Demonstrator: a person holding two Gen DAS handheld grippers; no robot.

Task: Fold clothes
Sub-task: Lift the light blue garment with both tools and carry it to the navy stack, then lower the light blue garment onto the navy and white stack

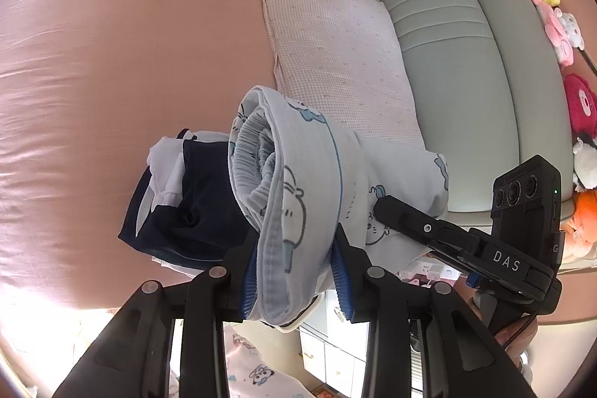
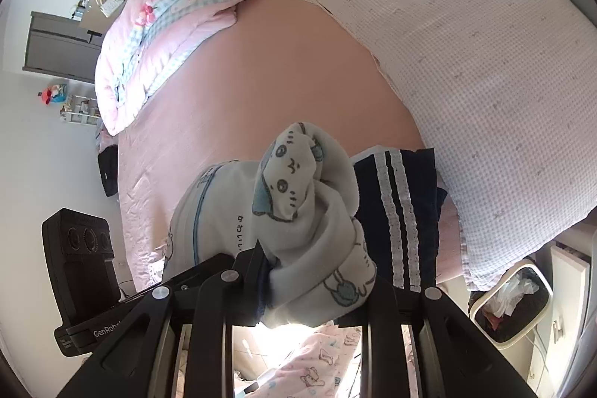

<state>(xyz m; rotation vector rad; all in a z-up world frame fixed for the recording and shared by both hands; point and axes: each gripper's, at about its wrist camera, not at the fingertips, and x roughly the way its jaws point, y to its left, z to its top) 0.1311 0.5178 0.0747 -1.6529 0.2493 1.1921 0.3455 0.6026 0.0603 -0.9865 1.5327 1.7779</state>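
Your left gripper (image 1: 294, 271): matt black plastic, ribbed blue pads, bright metal rivets. In it, the cartoon-print pyjama bundle (image 1: 298, 181): soft matt cotton, gathered elastic waistband. At its 9 o'clock, the navy garment (image 1: 194, 207): smooth dark knit. Bedsheet (image 1: 130, 43): smooth pink cloth, faint sheen. Pillow (image 1: 335, 55): waffle-textured weave. Headboard (image 1: 440, 6): padded, smooth grey leatherette.

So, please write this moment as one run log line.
left gripper: shut on pyjamas | right gripper: shut on pyjamas | navy garment: under pyjamas | over: pink bed

The white printed garment (image 2: 321, 234) hides the right jaws' tips; the navy striped garment's (image 2: 403, 207) lower part sits behind it.
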